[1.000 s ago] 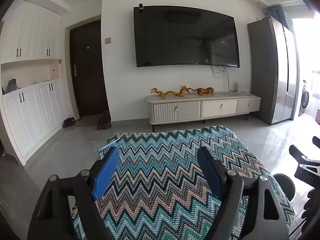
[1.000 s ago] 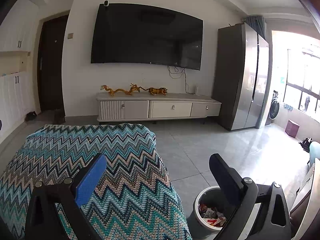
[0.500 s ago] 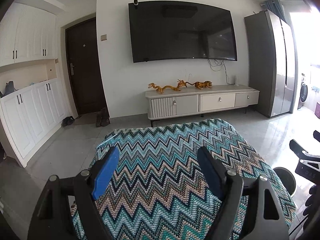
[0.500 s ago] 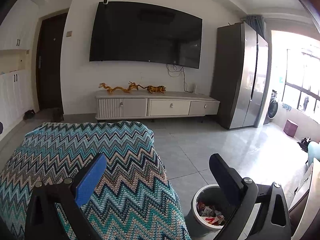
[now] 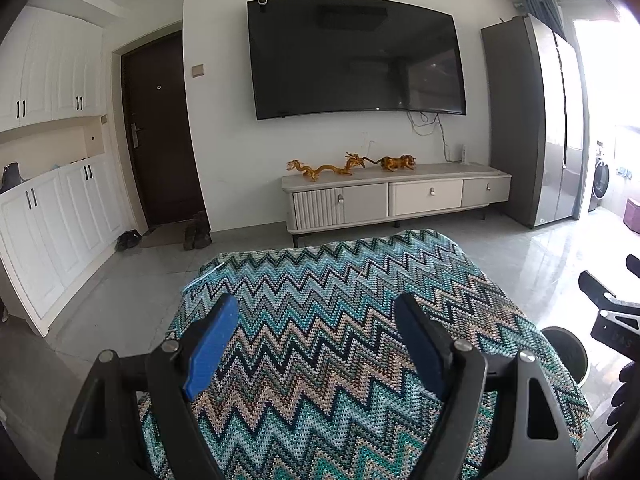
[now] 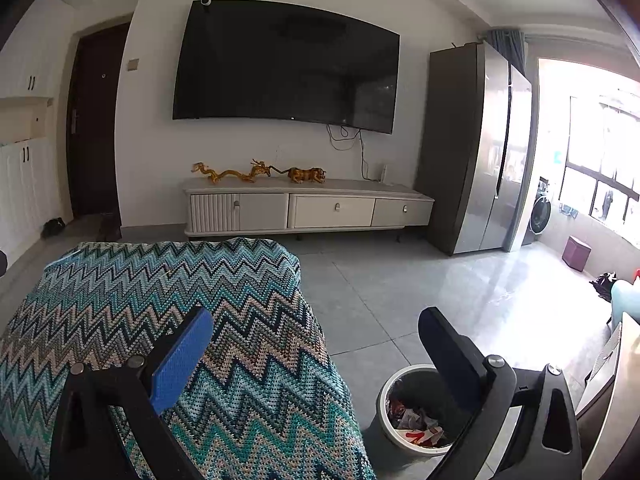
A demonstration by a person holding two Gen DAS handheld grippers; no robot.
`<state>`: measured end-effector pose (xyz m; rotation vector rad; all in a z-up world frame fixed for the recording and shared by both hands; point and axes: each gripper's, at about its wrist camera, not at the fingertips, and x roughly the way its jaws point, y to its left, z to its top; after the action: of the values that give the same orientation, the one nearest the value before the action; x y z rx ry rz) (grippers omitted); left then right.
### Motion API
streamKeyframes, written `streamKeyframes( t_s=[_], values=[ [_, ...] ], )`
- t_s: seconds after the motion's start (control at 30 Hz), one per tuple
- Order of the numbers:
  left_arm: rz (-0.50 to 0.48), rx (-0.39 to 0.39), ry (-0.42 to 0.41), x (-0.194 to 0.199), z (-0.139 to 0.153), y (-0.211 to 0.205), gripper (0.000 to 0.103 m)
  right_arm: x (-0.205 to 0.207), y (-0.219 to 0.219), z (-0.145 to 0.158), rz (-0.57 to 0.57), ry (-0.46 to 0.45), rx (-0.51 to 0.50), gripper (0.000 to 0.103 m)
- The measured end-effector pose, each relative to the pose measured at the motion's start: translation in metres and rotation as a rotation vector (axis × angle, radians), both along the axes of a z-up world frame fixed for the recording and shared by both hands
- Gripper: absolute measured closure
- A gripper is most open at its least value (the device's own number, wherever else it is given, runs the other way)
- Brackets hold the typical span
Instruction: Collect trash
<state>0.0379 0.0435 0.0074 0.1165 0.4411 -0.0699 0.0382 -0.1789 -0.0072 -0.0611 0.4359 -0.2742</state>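
Note:
A round white trash bin [image 6: 387,420] stands on the floor right of the table and holds crumpled wrappers [image 6: 414,424]. Its dark rim also shows in the left wrist view [image 5: 566,350]. My left gripper [image 5: 320,340] is open and empty above a table covered by a zigzag cloth [image 5: 340,320]. My right gripper [image 6: 316,344] is open and empty, above the table's right edge [image 6: 256,320] and the bin. The right gripper's body shows at the right edge of the left wrist view [image 5: 612,316]. No trash shows on the cloth.
A TV stand [image 5: 396,196] with gold figurines sits under a wall TV [image 5: 356,56]. A grey fridge [image 6: 476,148] stands at the right, white cabinets [image 5: 52,216] and a dark door [image 5: 160,132] at the left. Tiled floor [image 6: 460,296] surrounds the table.
Both cameras have tilted slightly down and drawn back, so the TV and stand sit lower and more of the table and bin show. Both grippers stay open and empty.

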Motion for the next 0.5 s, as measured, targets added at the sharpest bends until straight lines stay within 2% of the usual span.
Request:
streamKeyframes(
  t_s=[0.5],
  values=[
    [-0.029, 0.010, 0.011, -0.0015, -0.0028, -0.0083, 0.024, -0.0065, -0.0104, -0.0012, -0.031, 0.000, 0.006, 0.000]
  ],
)
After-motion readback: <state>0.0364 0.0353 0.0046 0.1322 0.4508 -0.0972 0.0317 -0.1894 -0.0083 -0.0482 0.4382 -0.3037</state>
